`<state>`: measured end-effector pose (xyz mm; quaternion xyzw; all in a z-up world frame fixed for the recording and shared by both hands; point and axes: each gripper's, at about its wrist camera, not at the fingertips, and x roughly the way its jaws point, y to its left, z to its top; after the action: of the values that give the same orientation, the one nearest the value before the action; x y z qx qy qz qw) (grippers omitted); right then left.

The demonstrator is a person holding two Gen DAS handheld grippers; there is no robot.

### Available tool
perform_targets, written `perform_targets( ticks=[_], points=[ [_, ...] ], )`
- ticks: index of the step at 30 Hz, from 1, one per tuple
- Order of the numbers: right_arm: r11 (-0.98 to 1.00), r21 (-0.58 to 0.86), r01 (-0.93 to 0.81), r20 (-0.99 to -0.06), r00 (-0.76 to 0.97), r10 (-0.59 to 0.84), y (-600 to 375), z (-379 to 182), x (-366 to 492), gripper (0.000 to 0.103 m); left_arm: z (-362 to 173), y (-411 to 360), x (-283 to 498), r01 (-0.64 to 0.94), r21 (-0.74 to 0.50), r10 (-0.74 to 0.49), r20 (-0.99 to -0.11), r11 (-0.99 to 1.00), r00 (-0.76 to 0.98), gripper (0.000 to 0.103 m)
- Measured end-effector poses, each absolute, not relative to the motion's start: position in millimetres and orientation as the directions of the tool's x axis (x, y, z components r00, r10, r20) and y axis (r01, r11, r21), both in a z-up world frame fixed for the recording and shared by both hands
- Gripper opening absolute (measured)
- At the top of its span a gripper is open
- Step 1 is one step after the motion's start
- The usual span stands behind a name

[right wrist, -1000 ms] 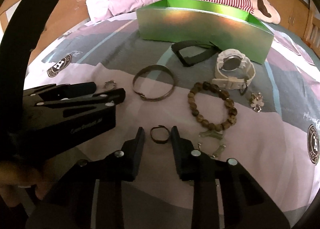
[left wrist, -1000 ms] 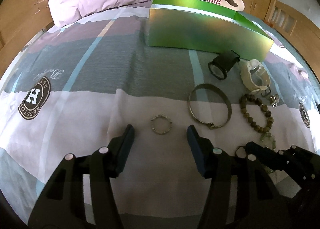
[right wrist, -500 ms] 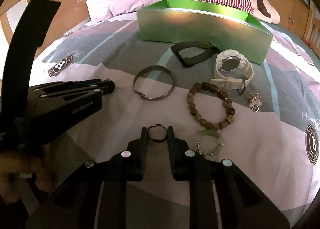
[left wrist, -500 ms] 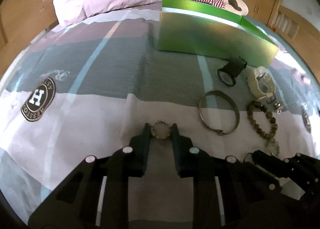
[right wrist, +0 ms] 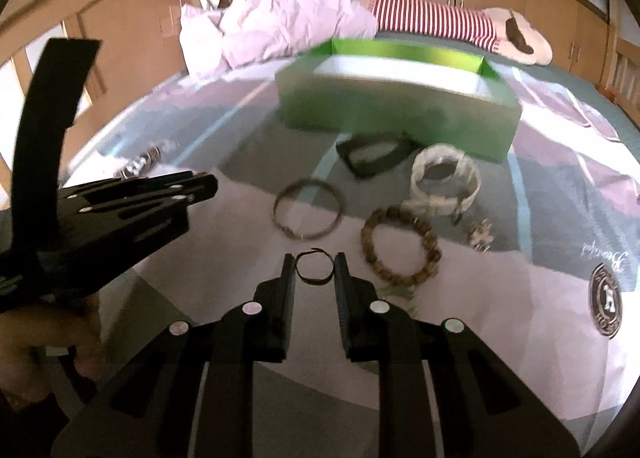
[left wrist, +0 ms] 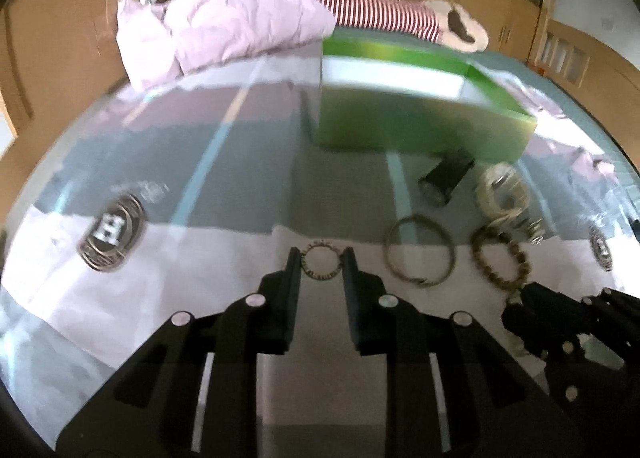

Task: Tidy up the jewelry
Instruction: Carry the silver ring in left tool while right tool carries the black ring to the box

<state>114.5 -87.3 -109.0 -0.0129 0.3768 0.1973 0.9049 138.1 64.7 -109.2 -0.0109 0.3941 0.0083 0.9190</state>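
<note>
In the left wrist view, the left gripper [left wrist: 320,264] is seen low at centre frame, its jaws narrowed onto a small beaded metal ring [left wrist: 321,260], which is clamped between the two fingertips and touched on both sides. In the right wrist view, the right gripper [right wrist: 314,270] is likewise seen at lower centre, its jaws drawn in against a thin dark open wire ring [right wrist: 314,267], which is gripped between the tips.

A patterned bedspread in lilac, grey and teal [right wrist: 560,290] is noted beneath both tools. An open green cardboard box [right wrist: 400,98] is recorded in the upper centre of the right wrist frame. Between box and gripper, the following are observed lying on the bed: a plain metal bangle [right wrist: 307,210], a brown wooden bead bracelet [right wrist: 400,250] just to its right, a white plastic wristwatch [right wrist: 444,180] and a black strap [right wrist: 374,152] beside the box wall. The picture is blurred, so finer detail cannot be told.
</note>
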Motion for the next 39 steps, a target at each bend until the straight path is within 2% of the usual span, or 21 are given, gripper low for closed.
perform_targets(
  ticks=[3, 10, 14, 20, 29, 39],
  points=[
    [0.921, 0.137, -0.364, -0.644, 0.674, 0.362, -96.2, -84.0, 106.4, 0.019, -78.6, 58.2, 121.2, -0.008, -0.019, -0.007, -0.688, 1.000, 0.726, 0.021],
    [0.931, 0.139, -0.339, -0.516, 0.777, 0.360, -136.0, -10.5, 71.0, 0.020, 10.0, 42.1, 57.6, 0.048, -0.013, -0.048, -0.544, 0.999, 0.838, 0.021],
    [0.934, 0.100, -0.344, -0.435, 0.829, 0.352, -160.0, 27.9, 42.3, 0.020, 30.0, 40.0, 20.3, 0.046, -0.045, -0.063, -0.507, 0.998, 0.860, 0.021],
    [0.952, 0.099, -0.291, -0.434, 0.848, 0.304, -191.3, 19.6, 21.1, 0.020, 19.7, 20.7, -5.9, 0.071, -0.023, -0.073, -0.510, 0.997, 0.857, 0.021],
    [0.957, 0.138, -0.253, -0.455, 0.842, 0.289, -197.8, 1.6, 19.6, 0.020, -6.4, 13.3, 6.6, 0.076, -0.072, -0.104, -0.568, 0.994, 0.817, 0.021],
    [0.959, 0.132, -0.250, -0.471, 0.836, 0.282, -197.1, -3.9, 19.4, 0.020, -9.8, 8.0, 9.4, 0.068, -0.054, -0.087, -0.567, 0.996, 0.819, 0.021]
  ],
)
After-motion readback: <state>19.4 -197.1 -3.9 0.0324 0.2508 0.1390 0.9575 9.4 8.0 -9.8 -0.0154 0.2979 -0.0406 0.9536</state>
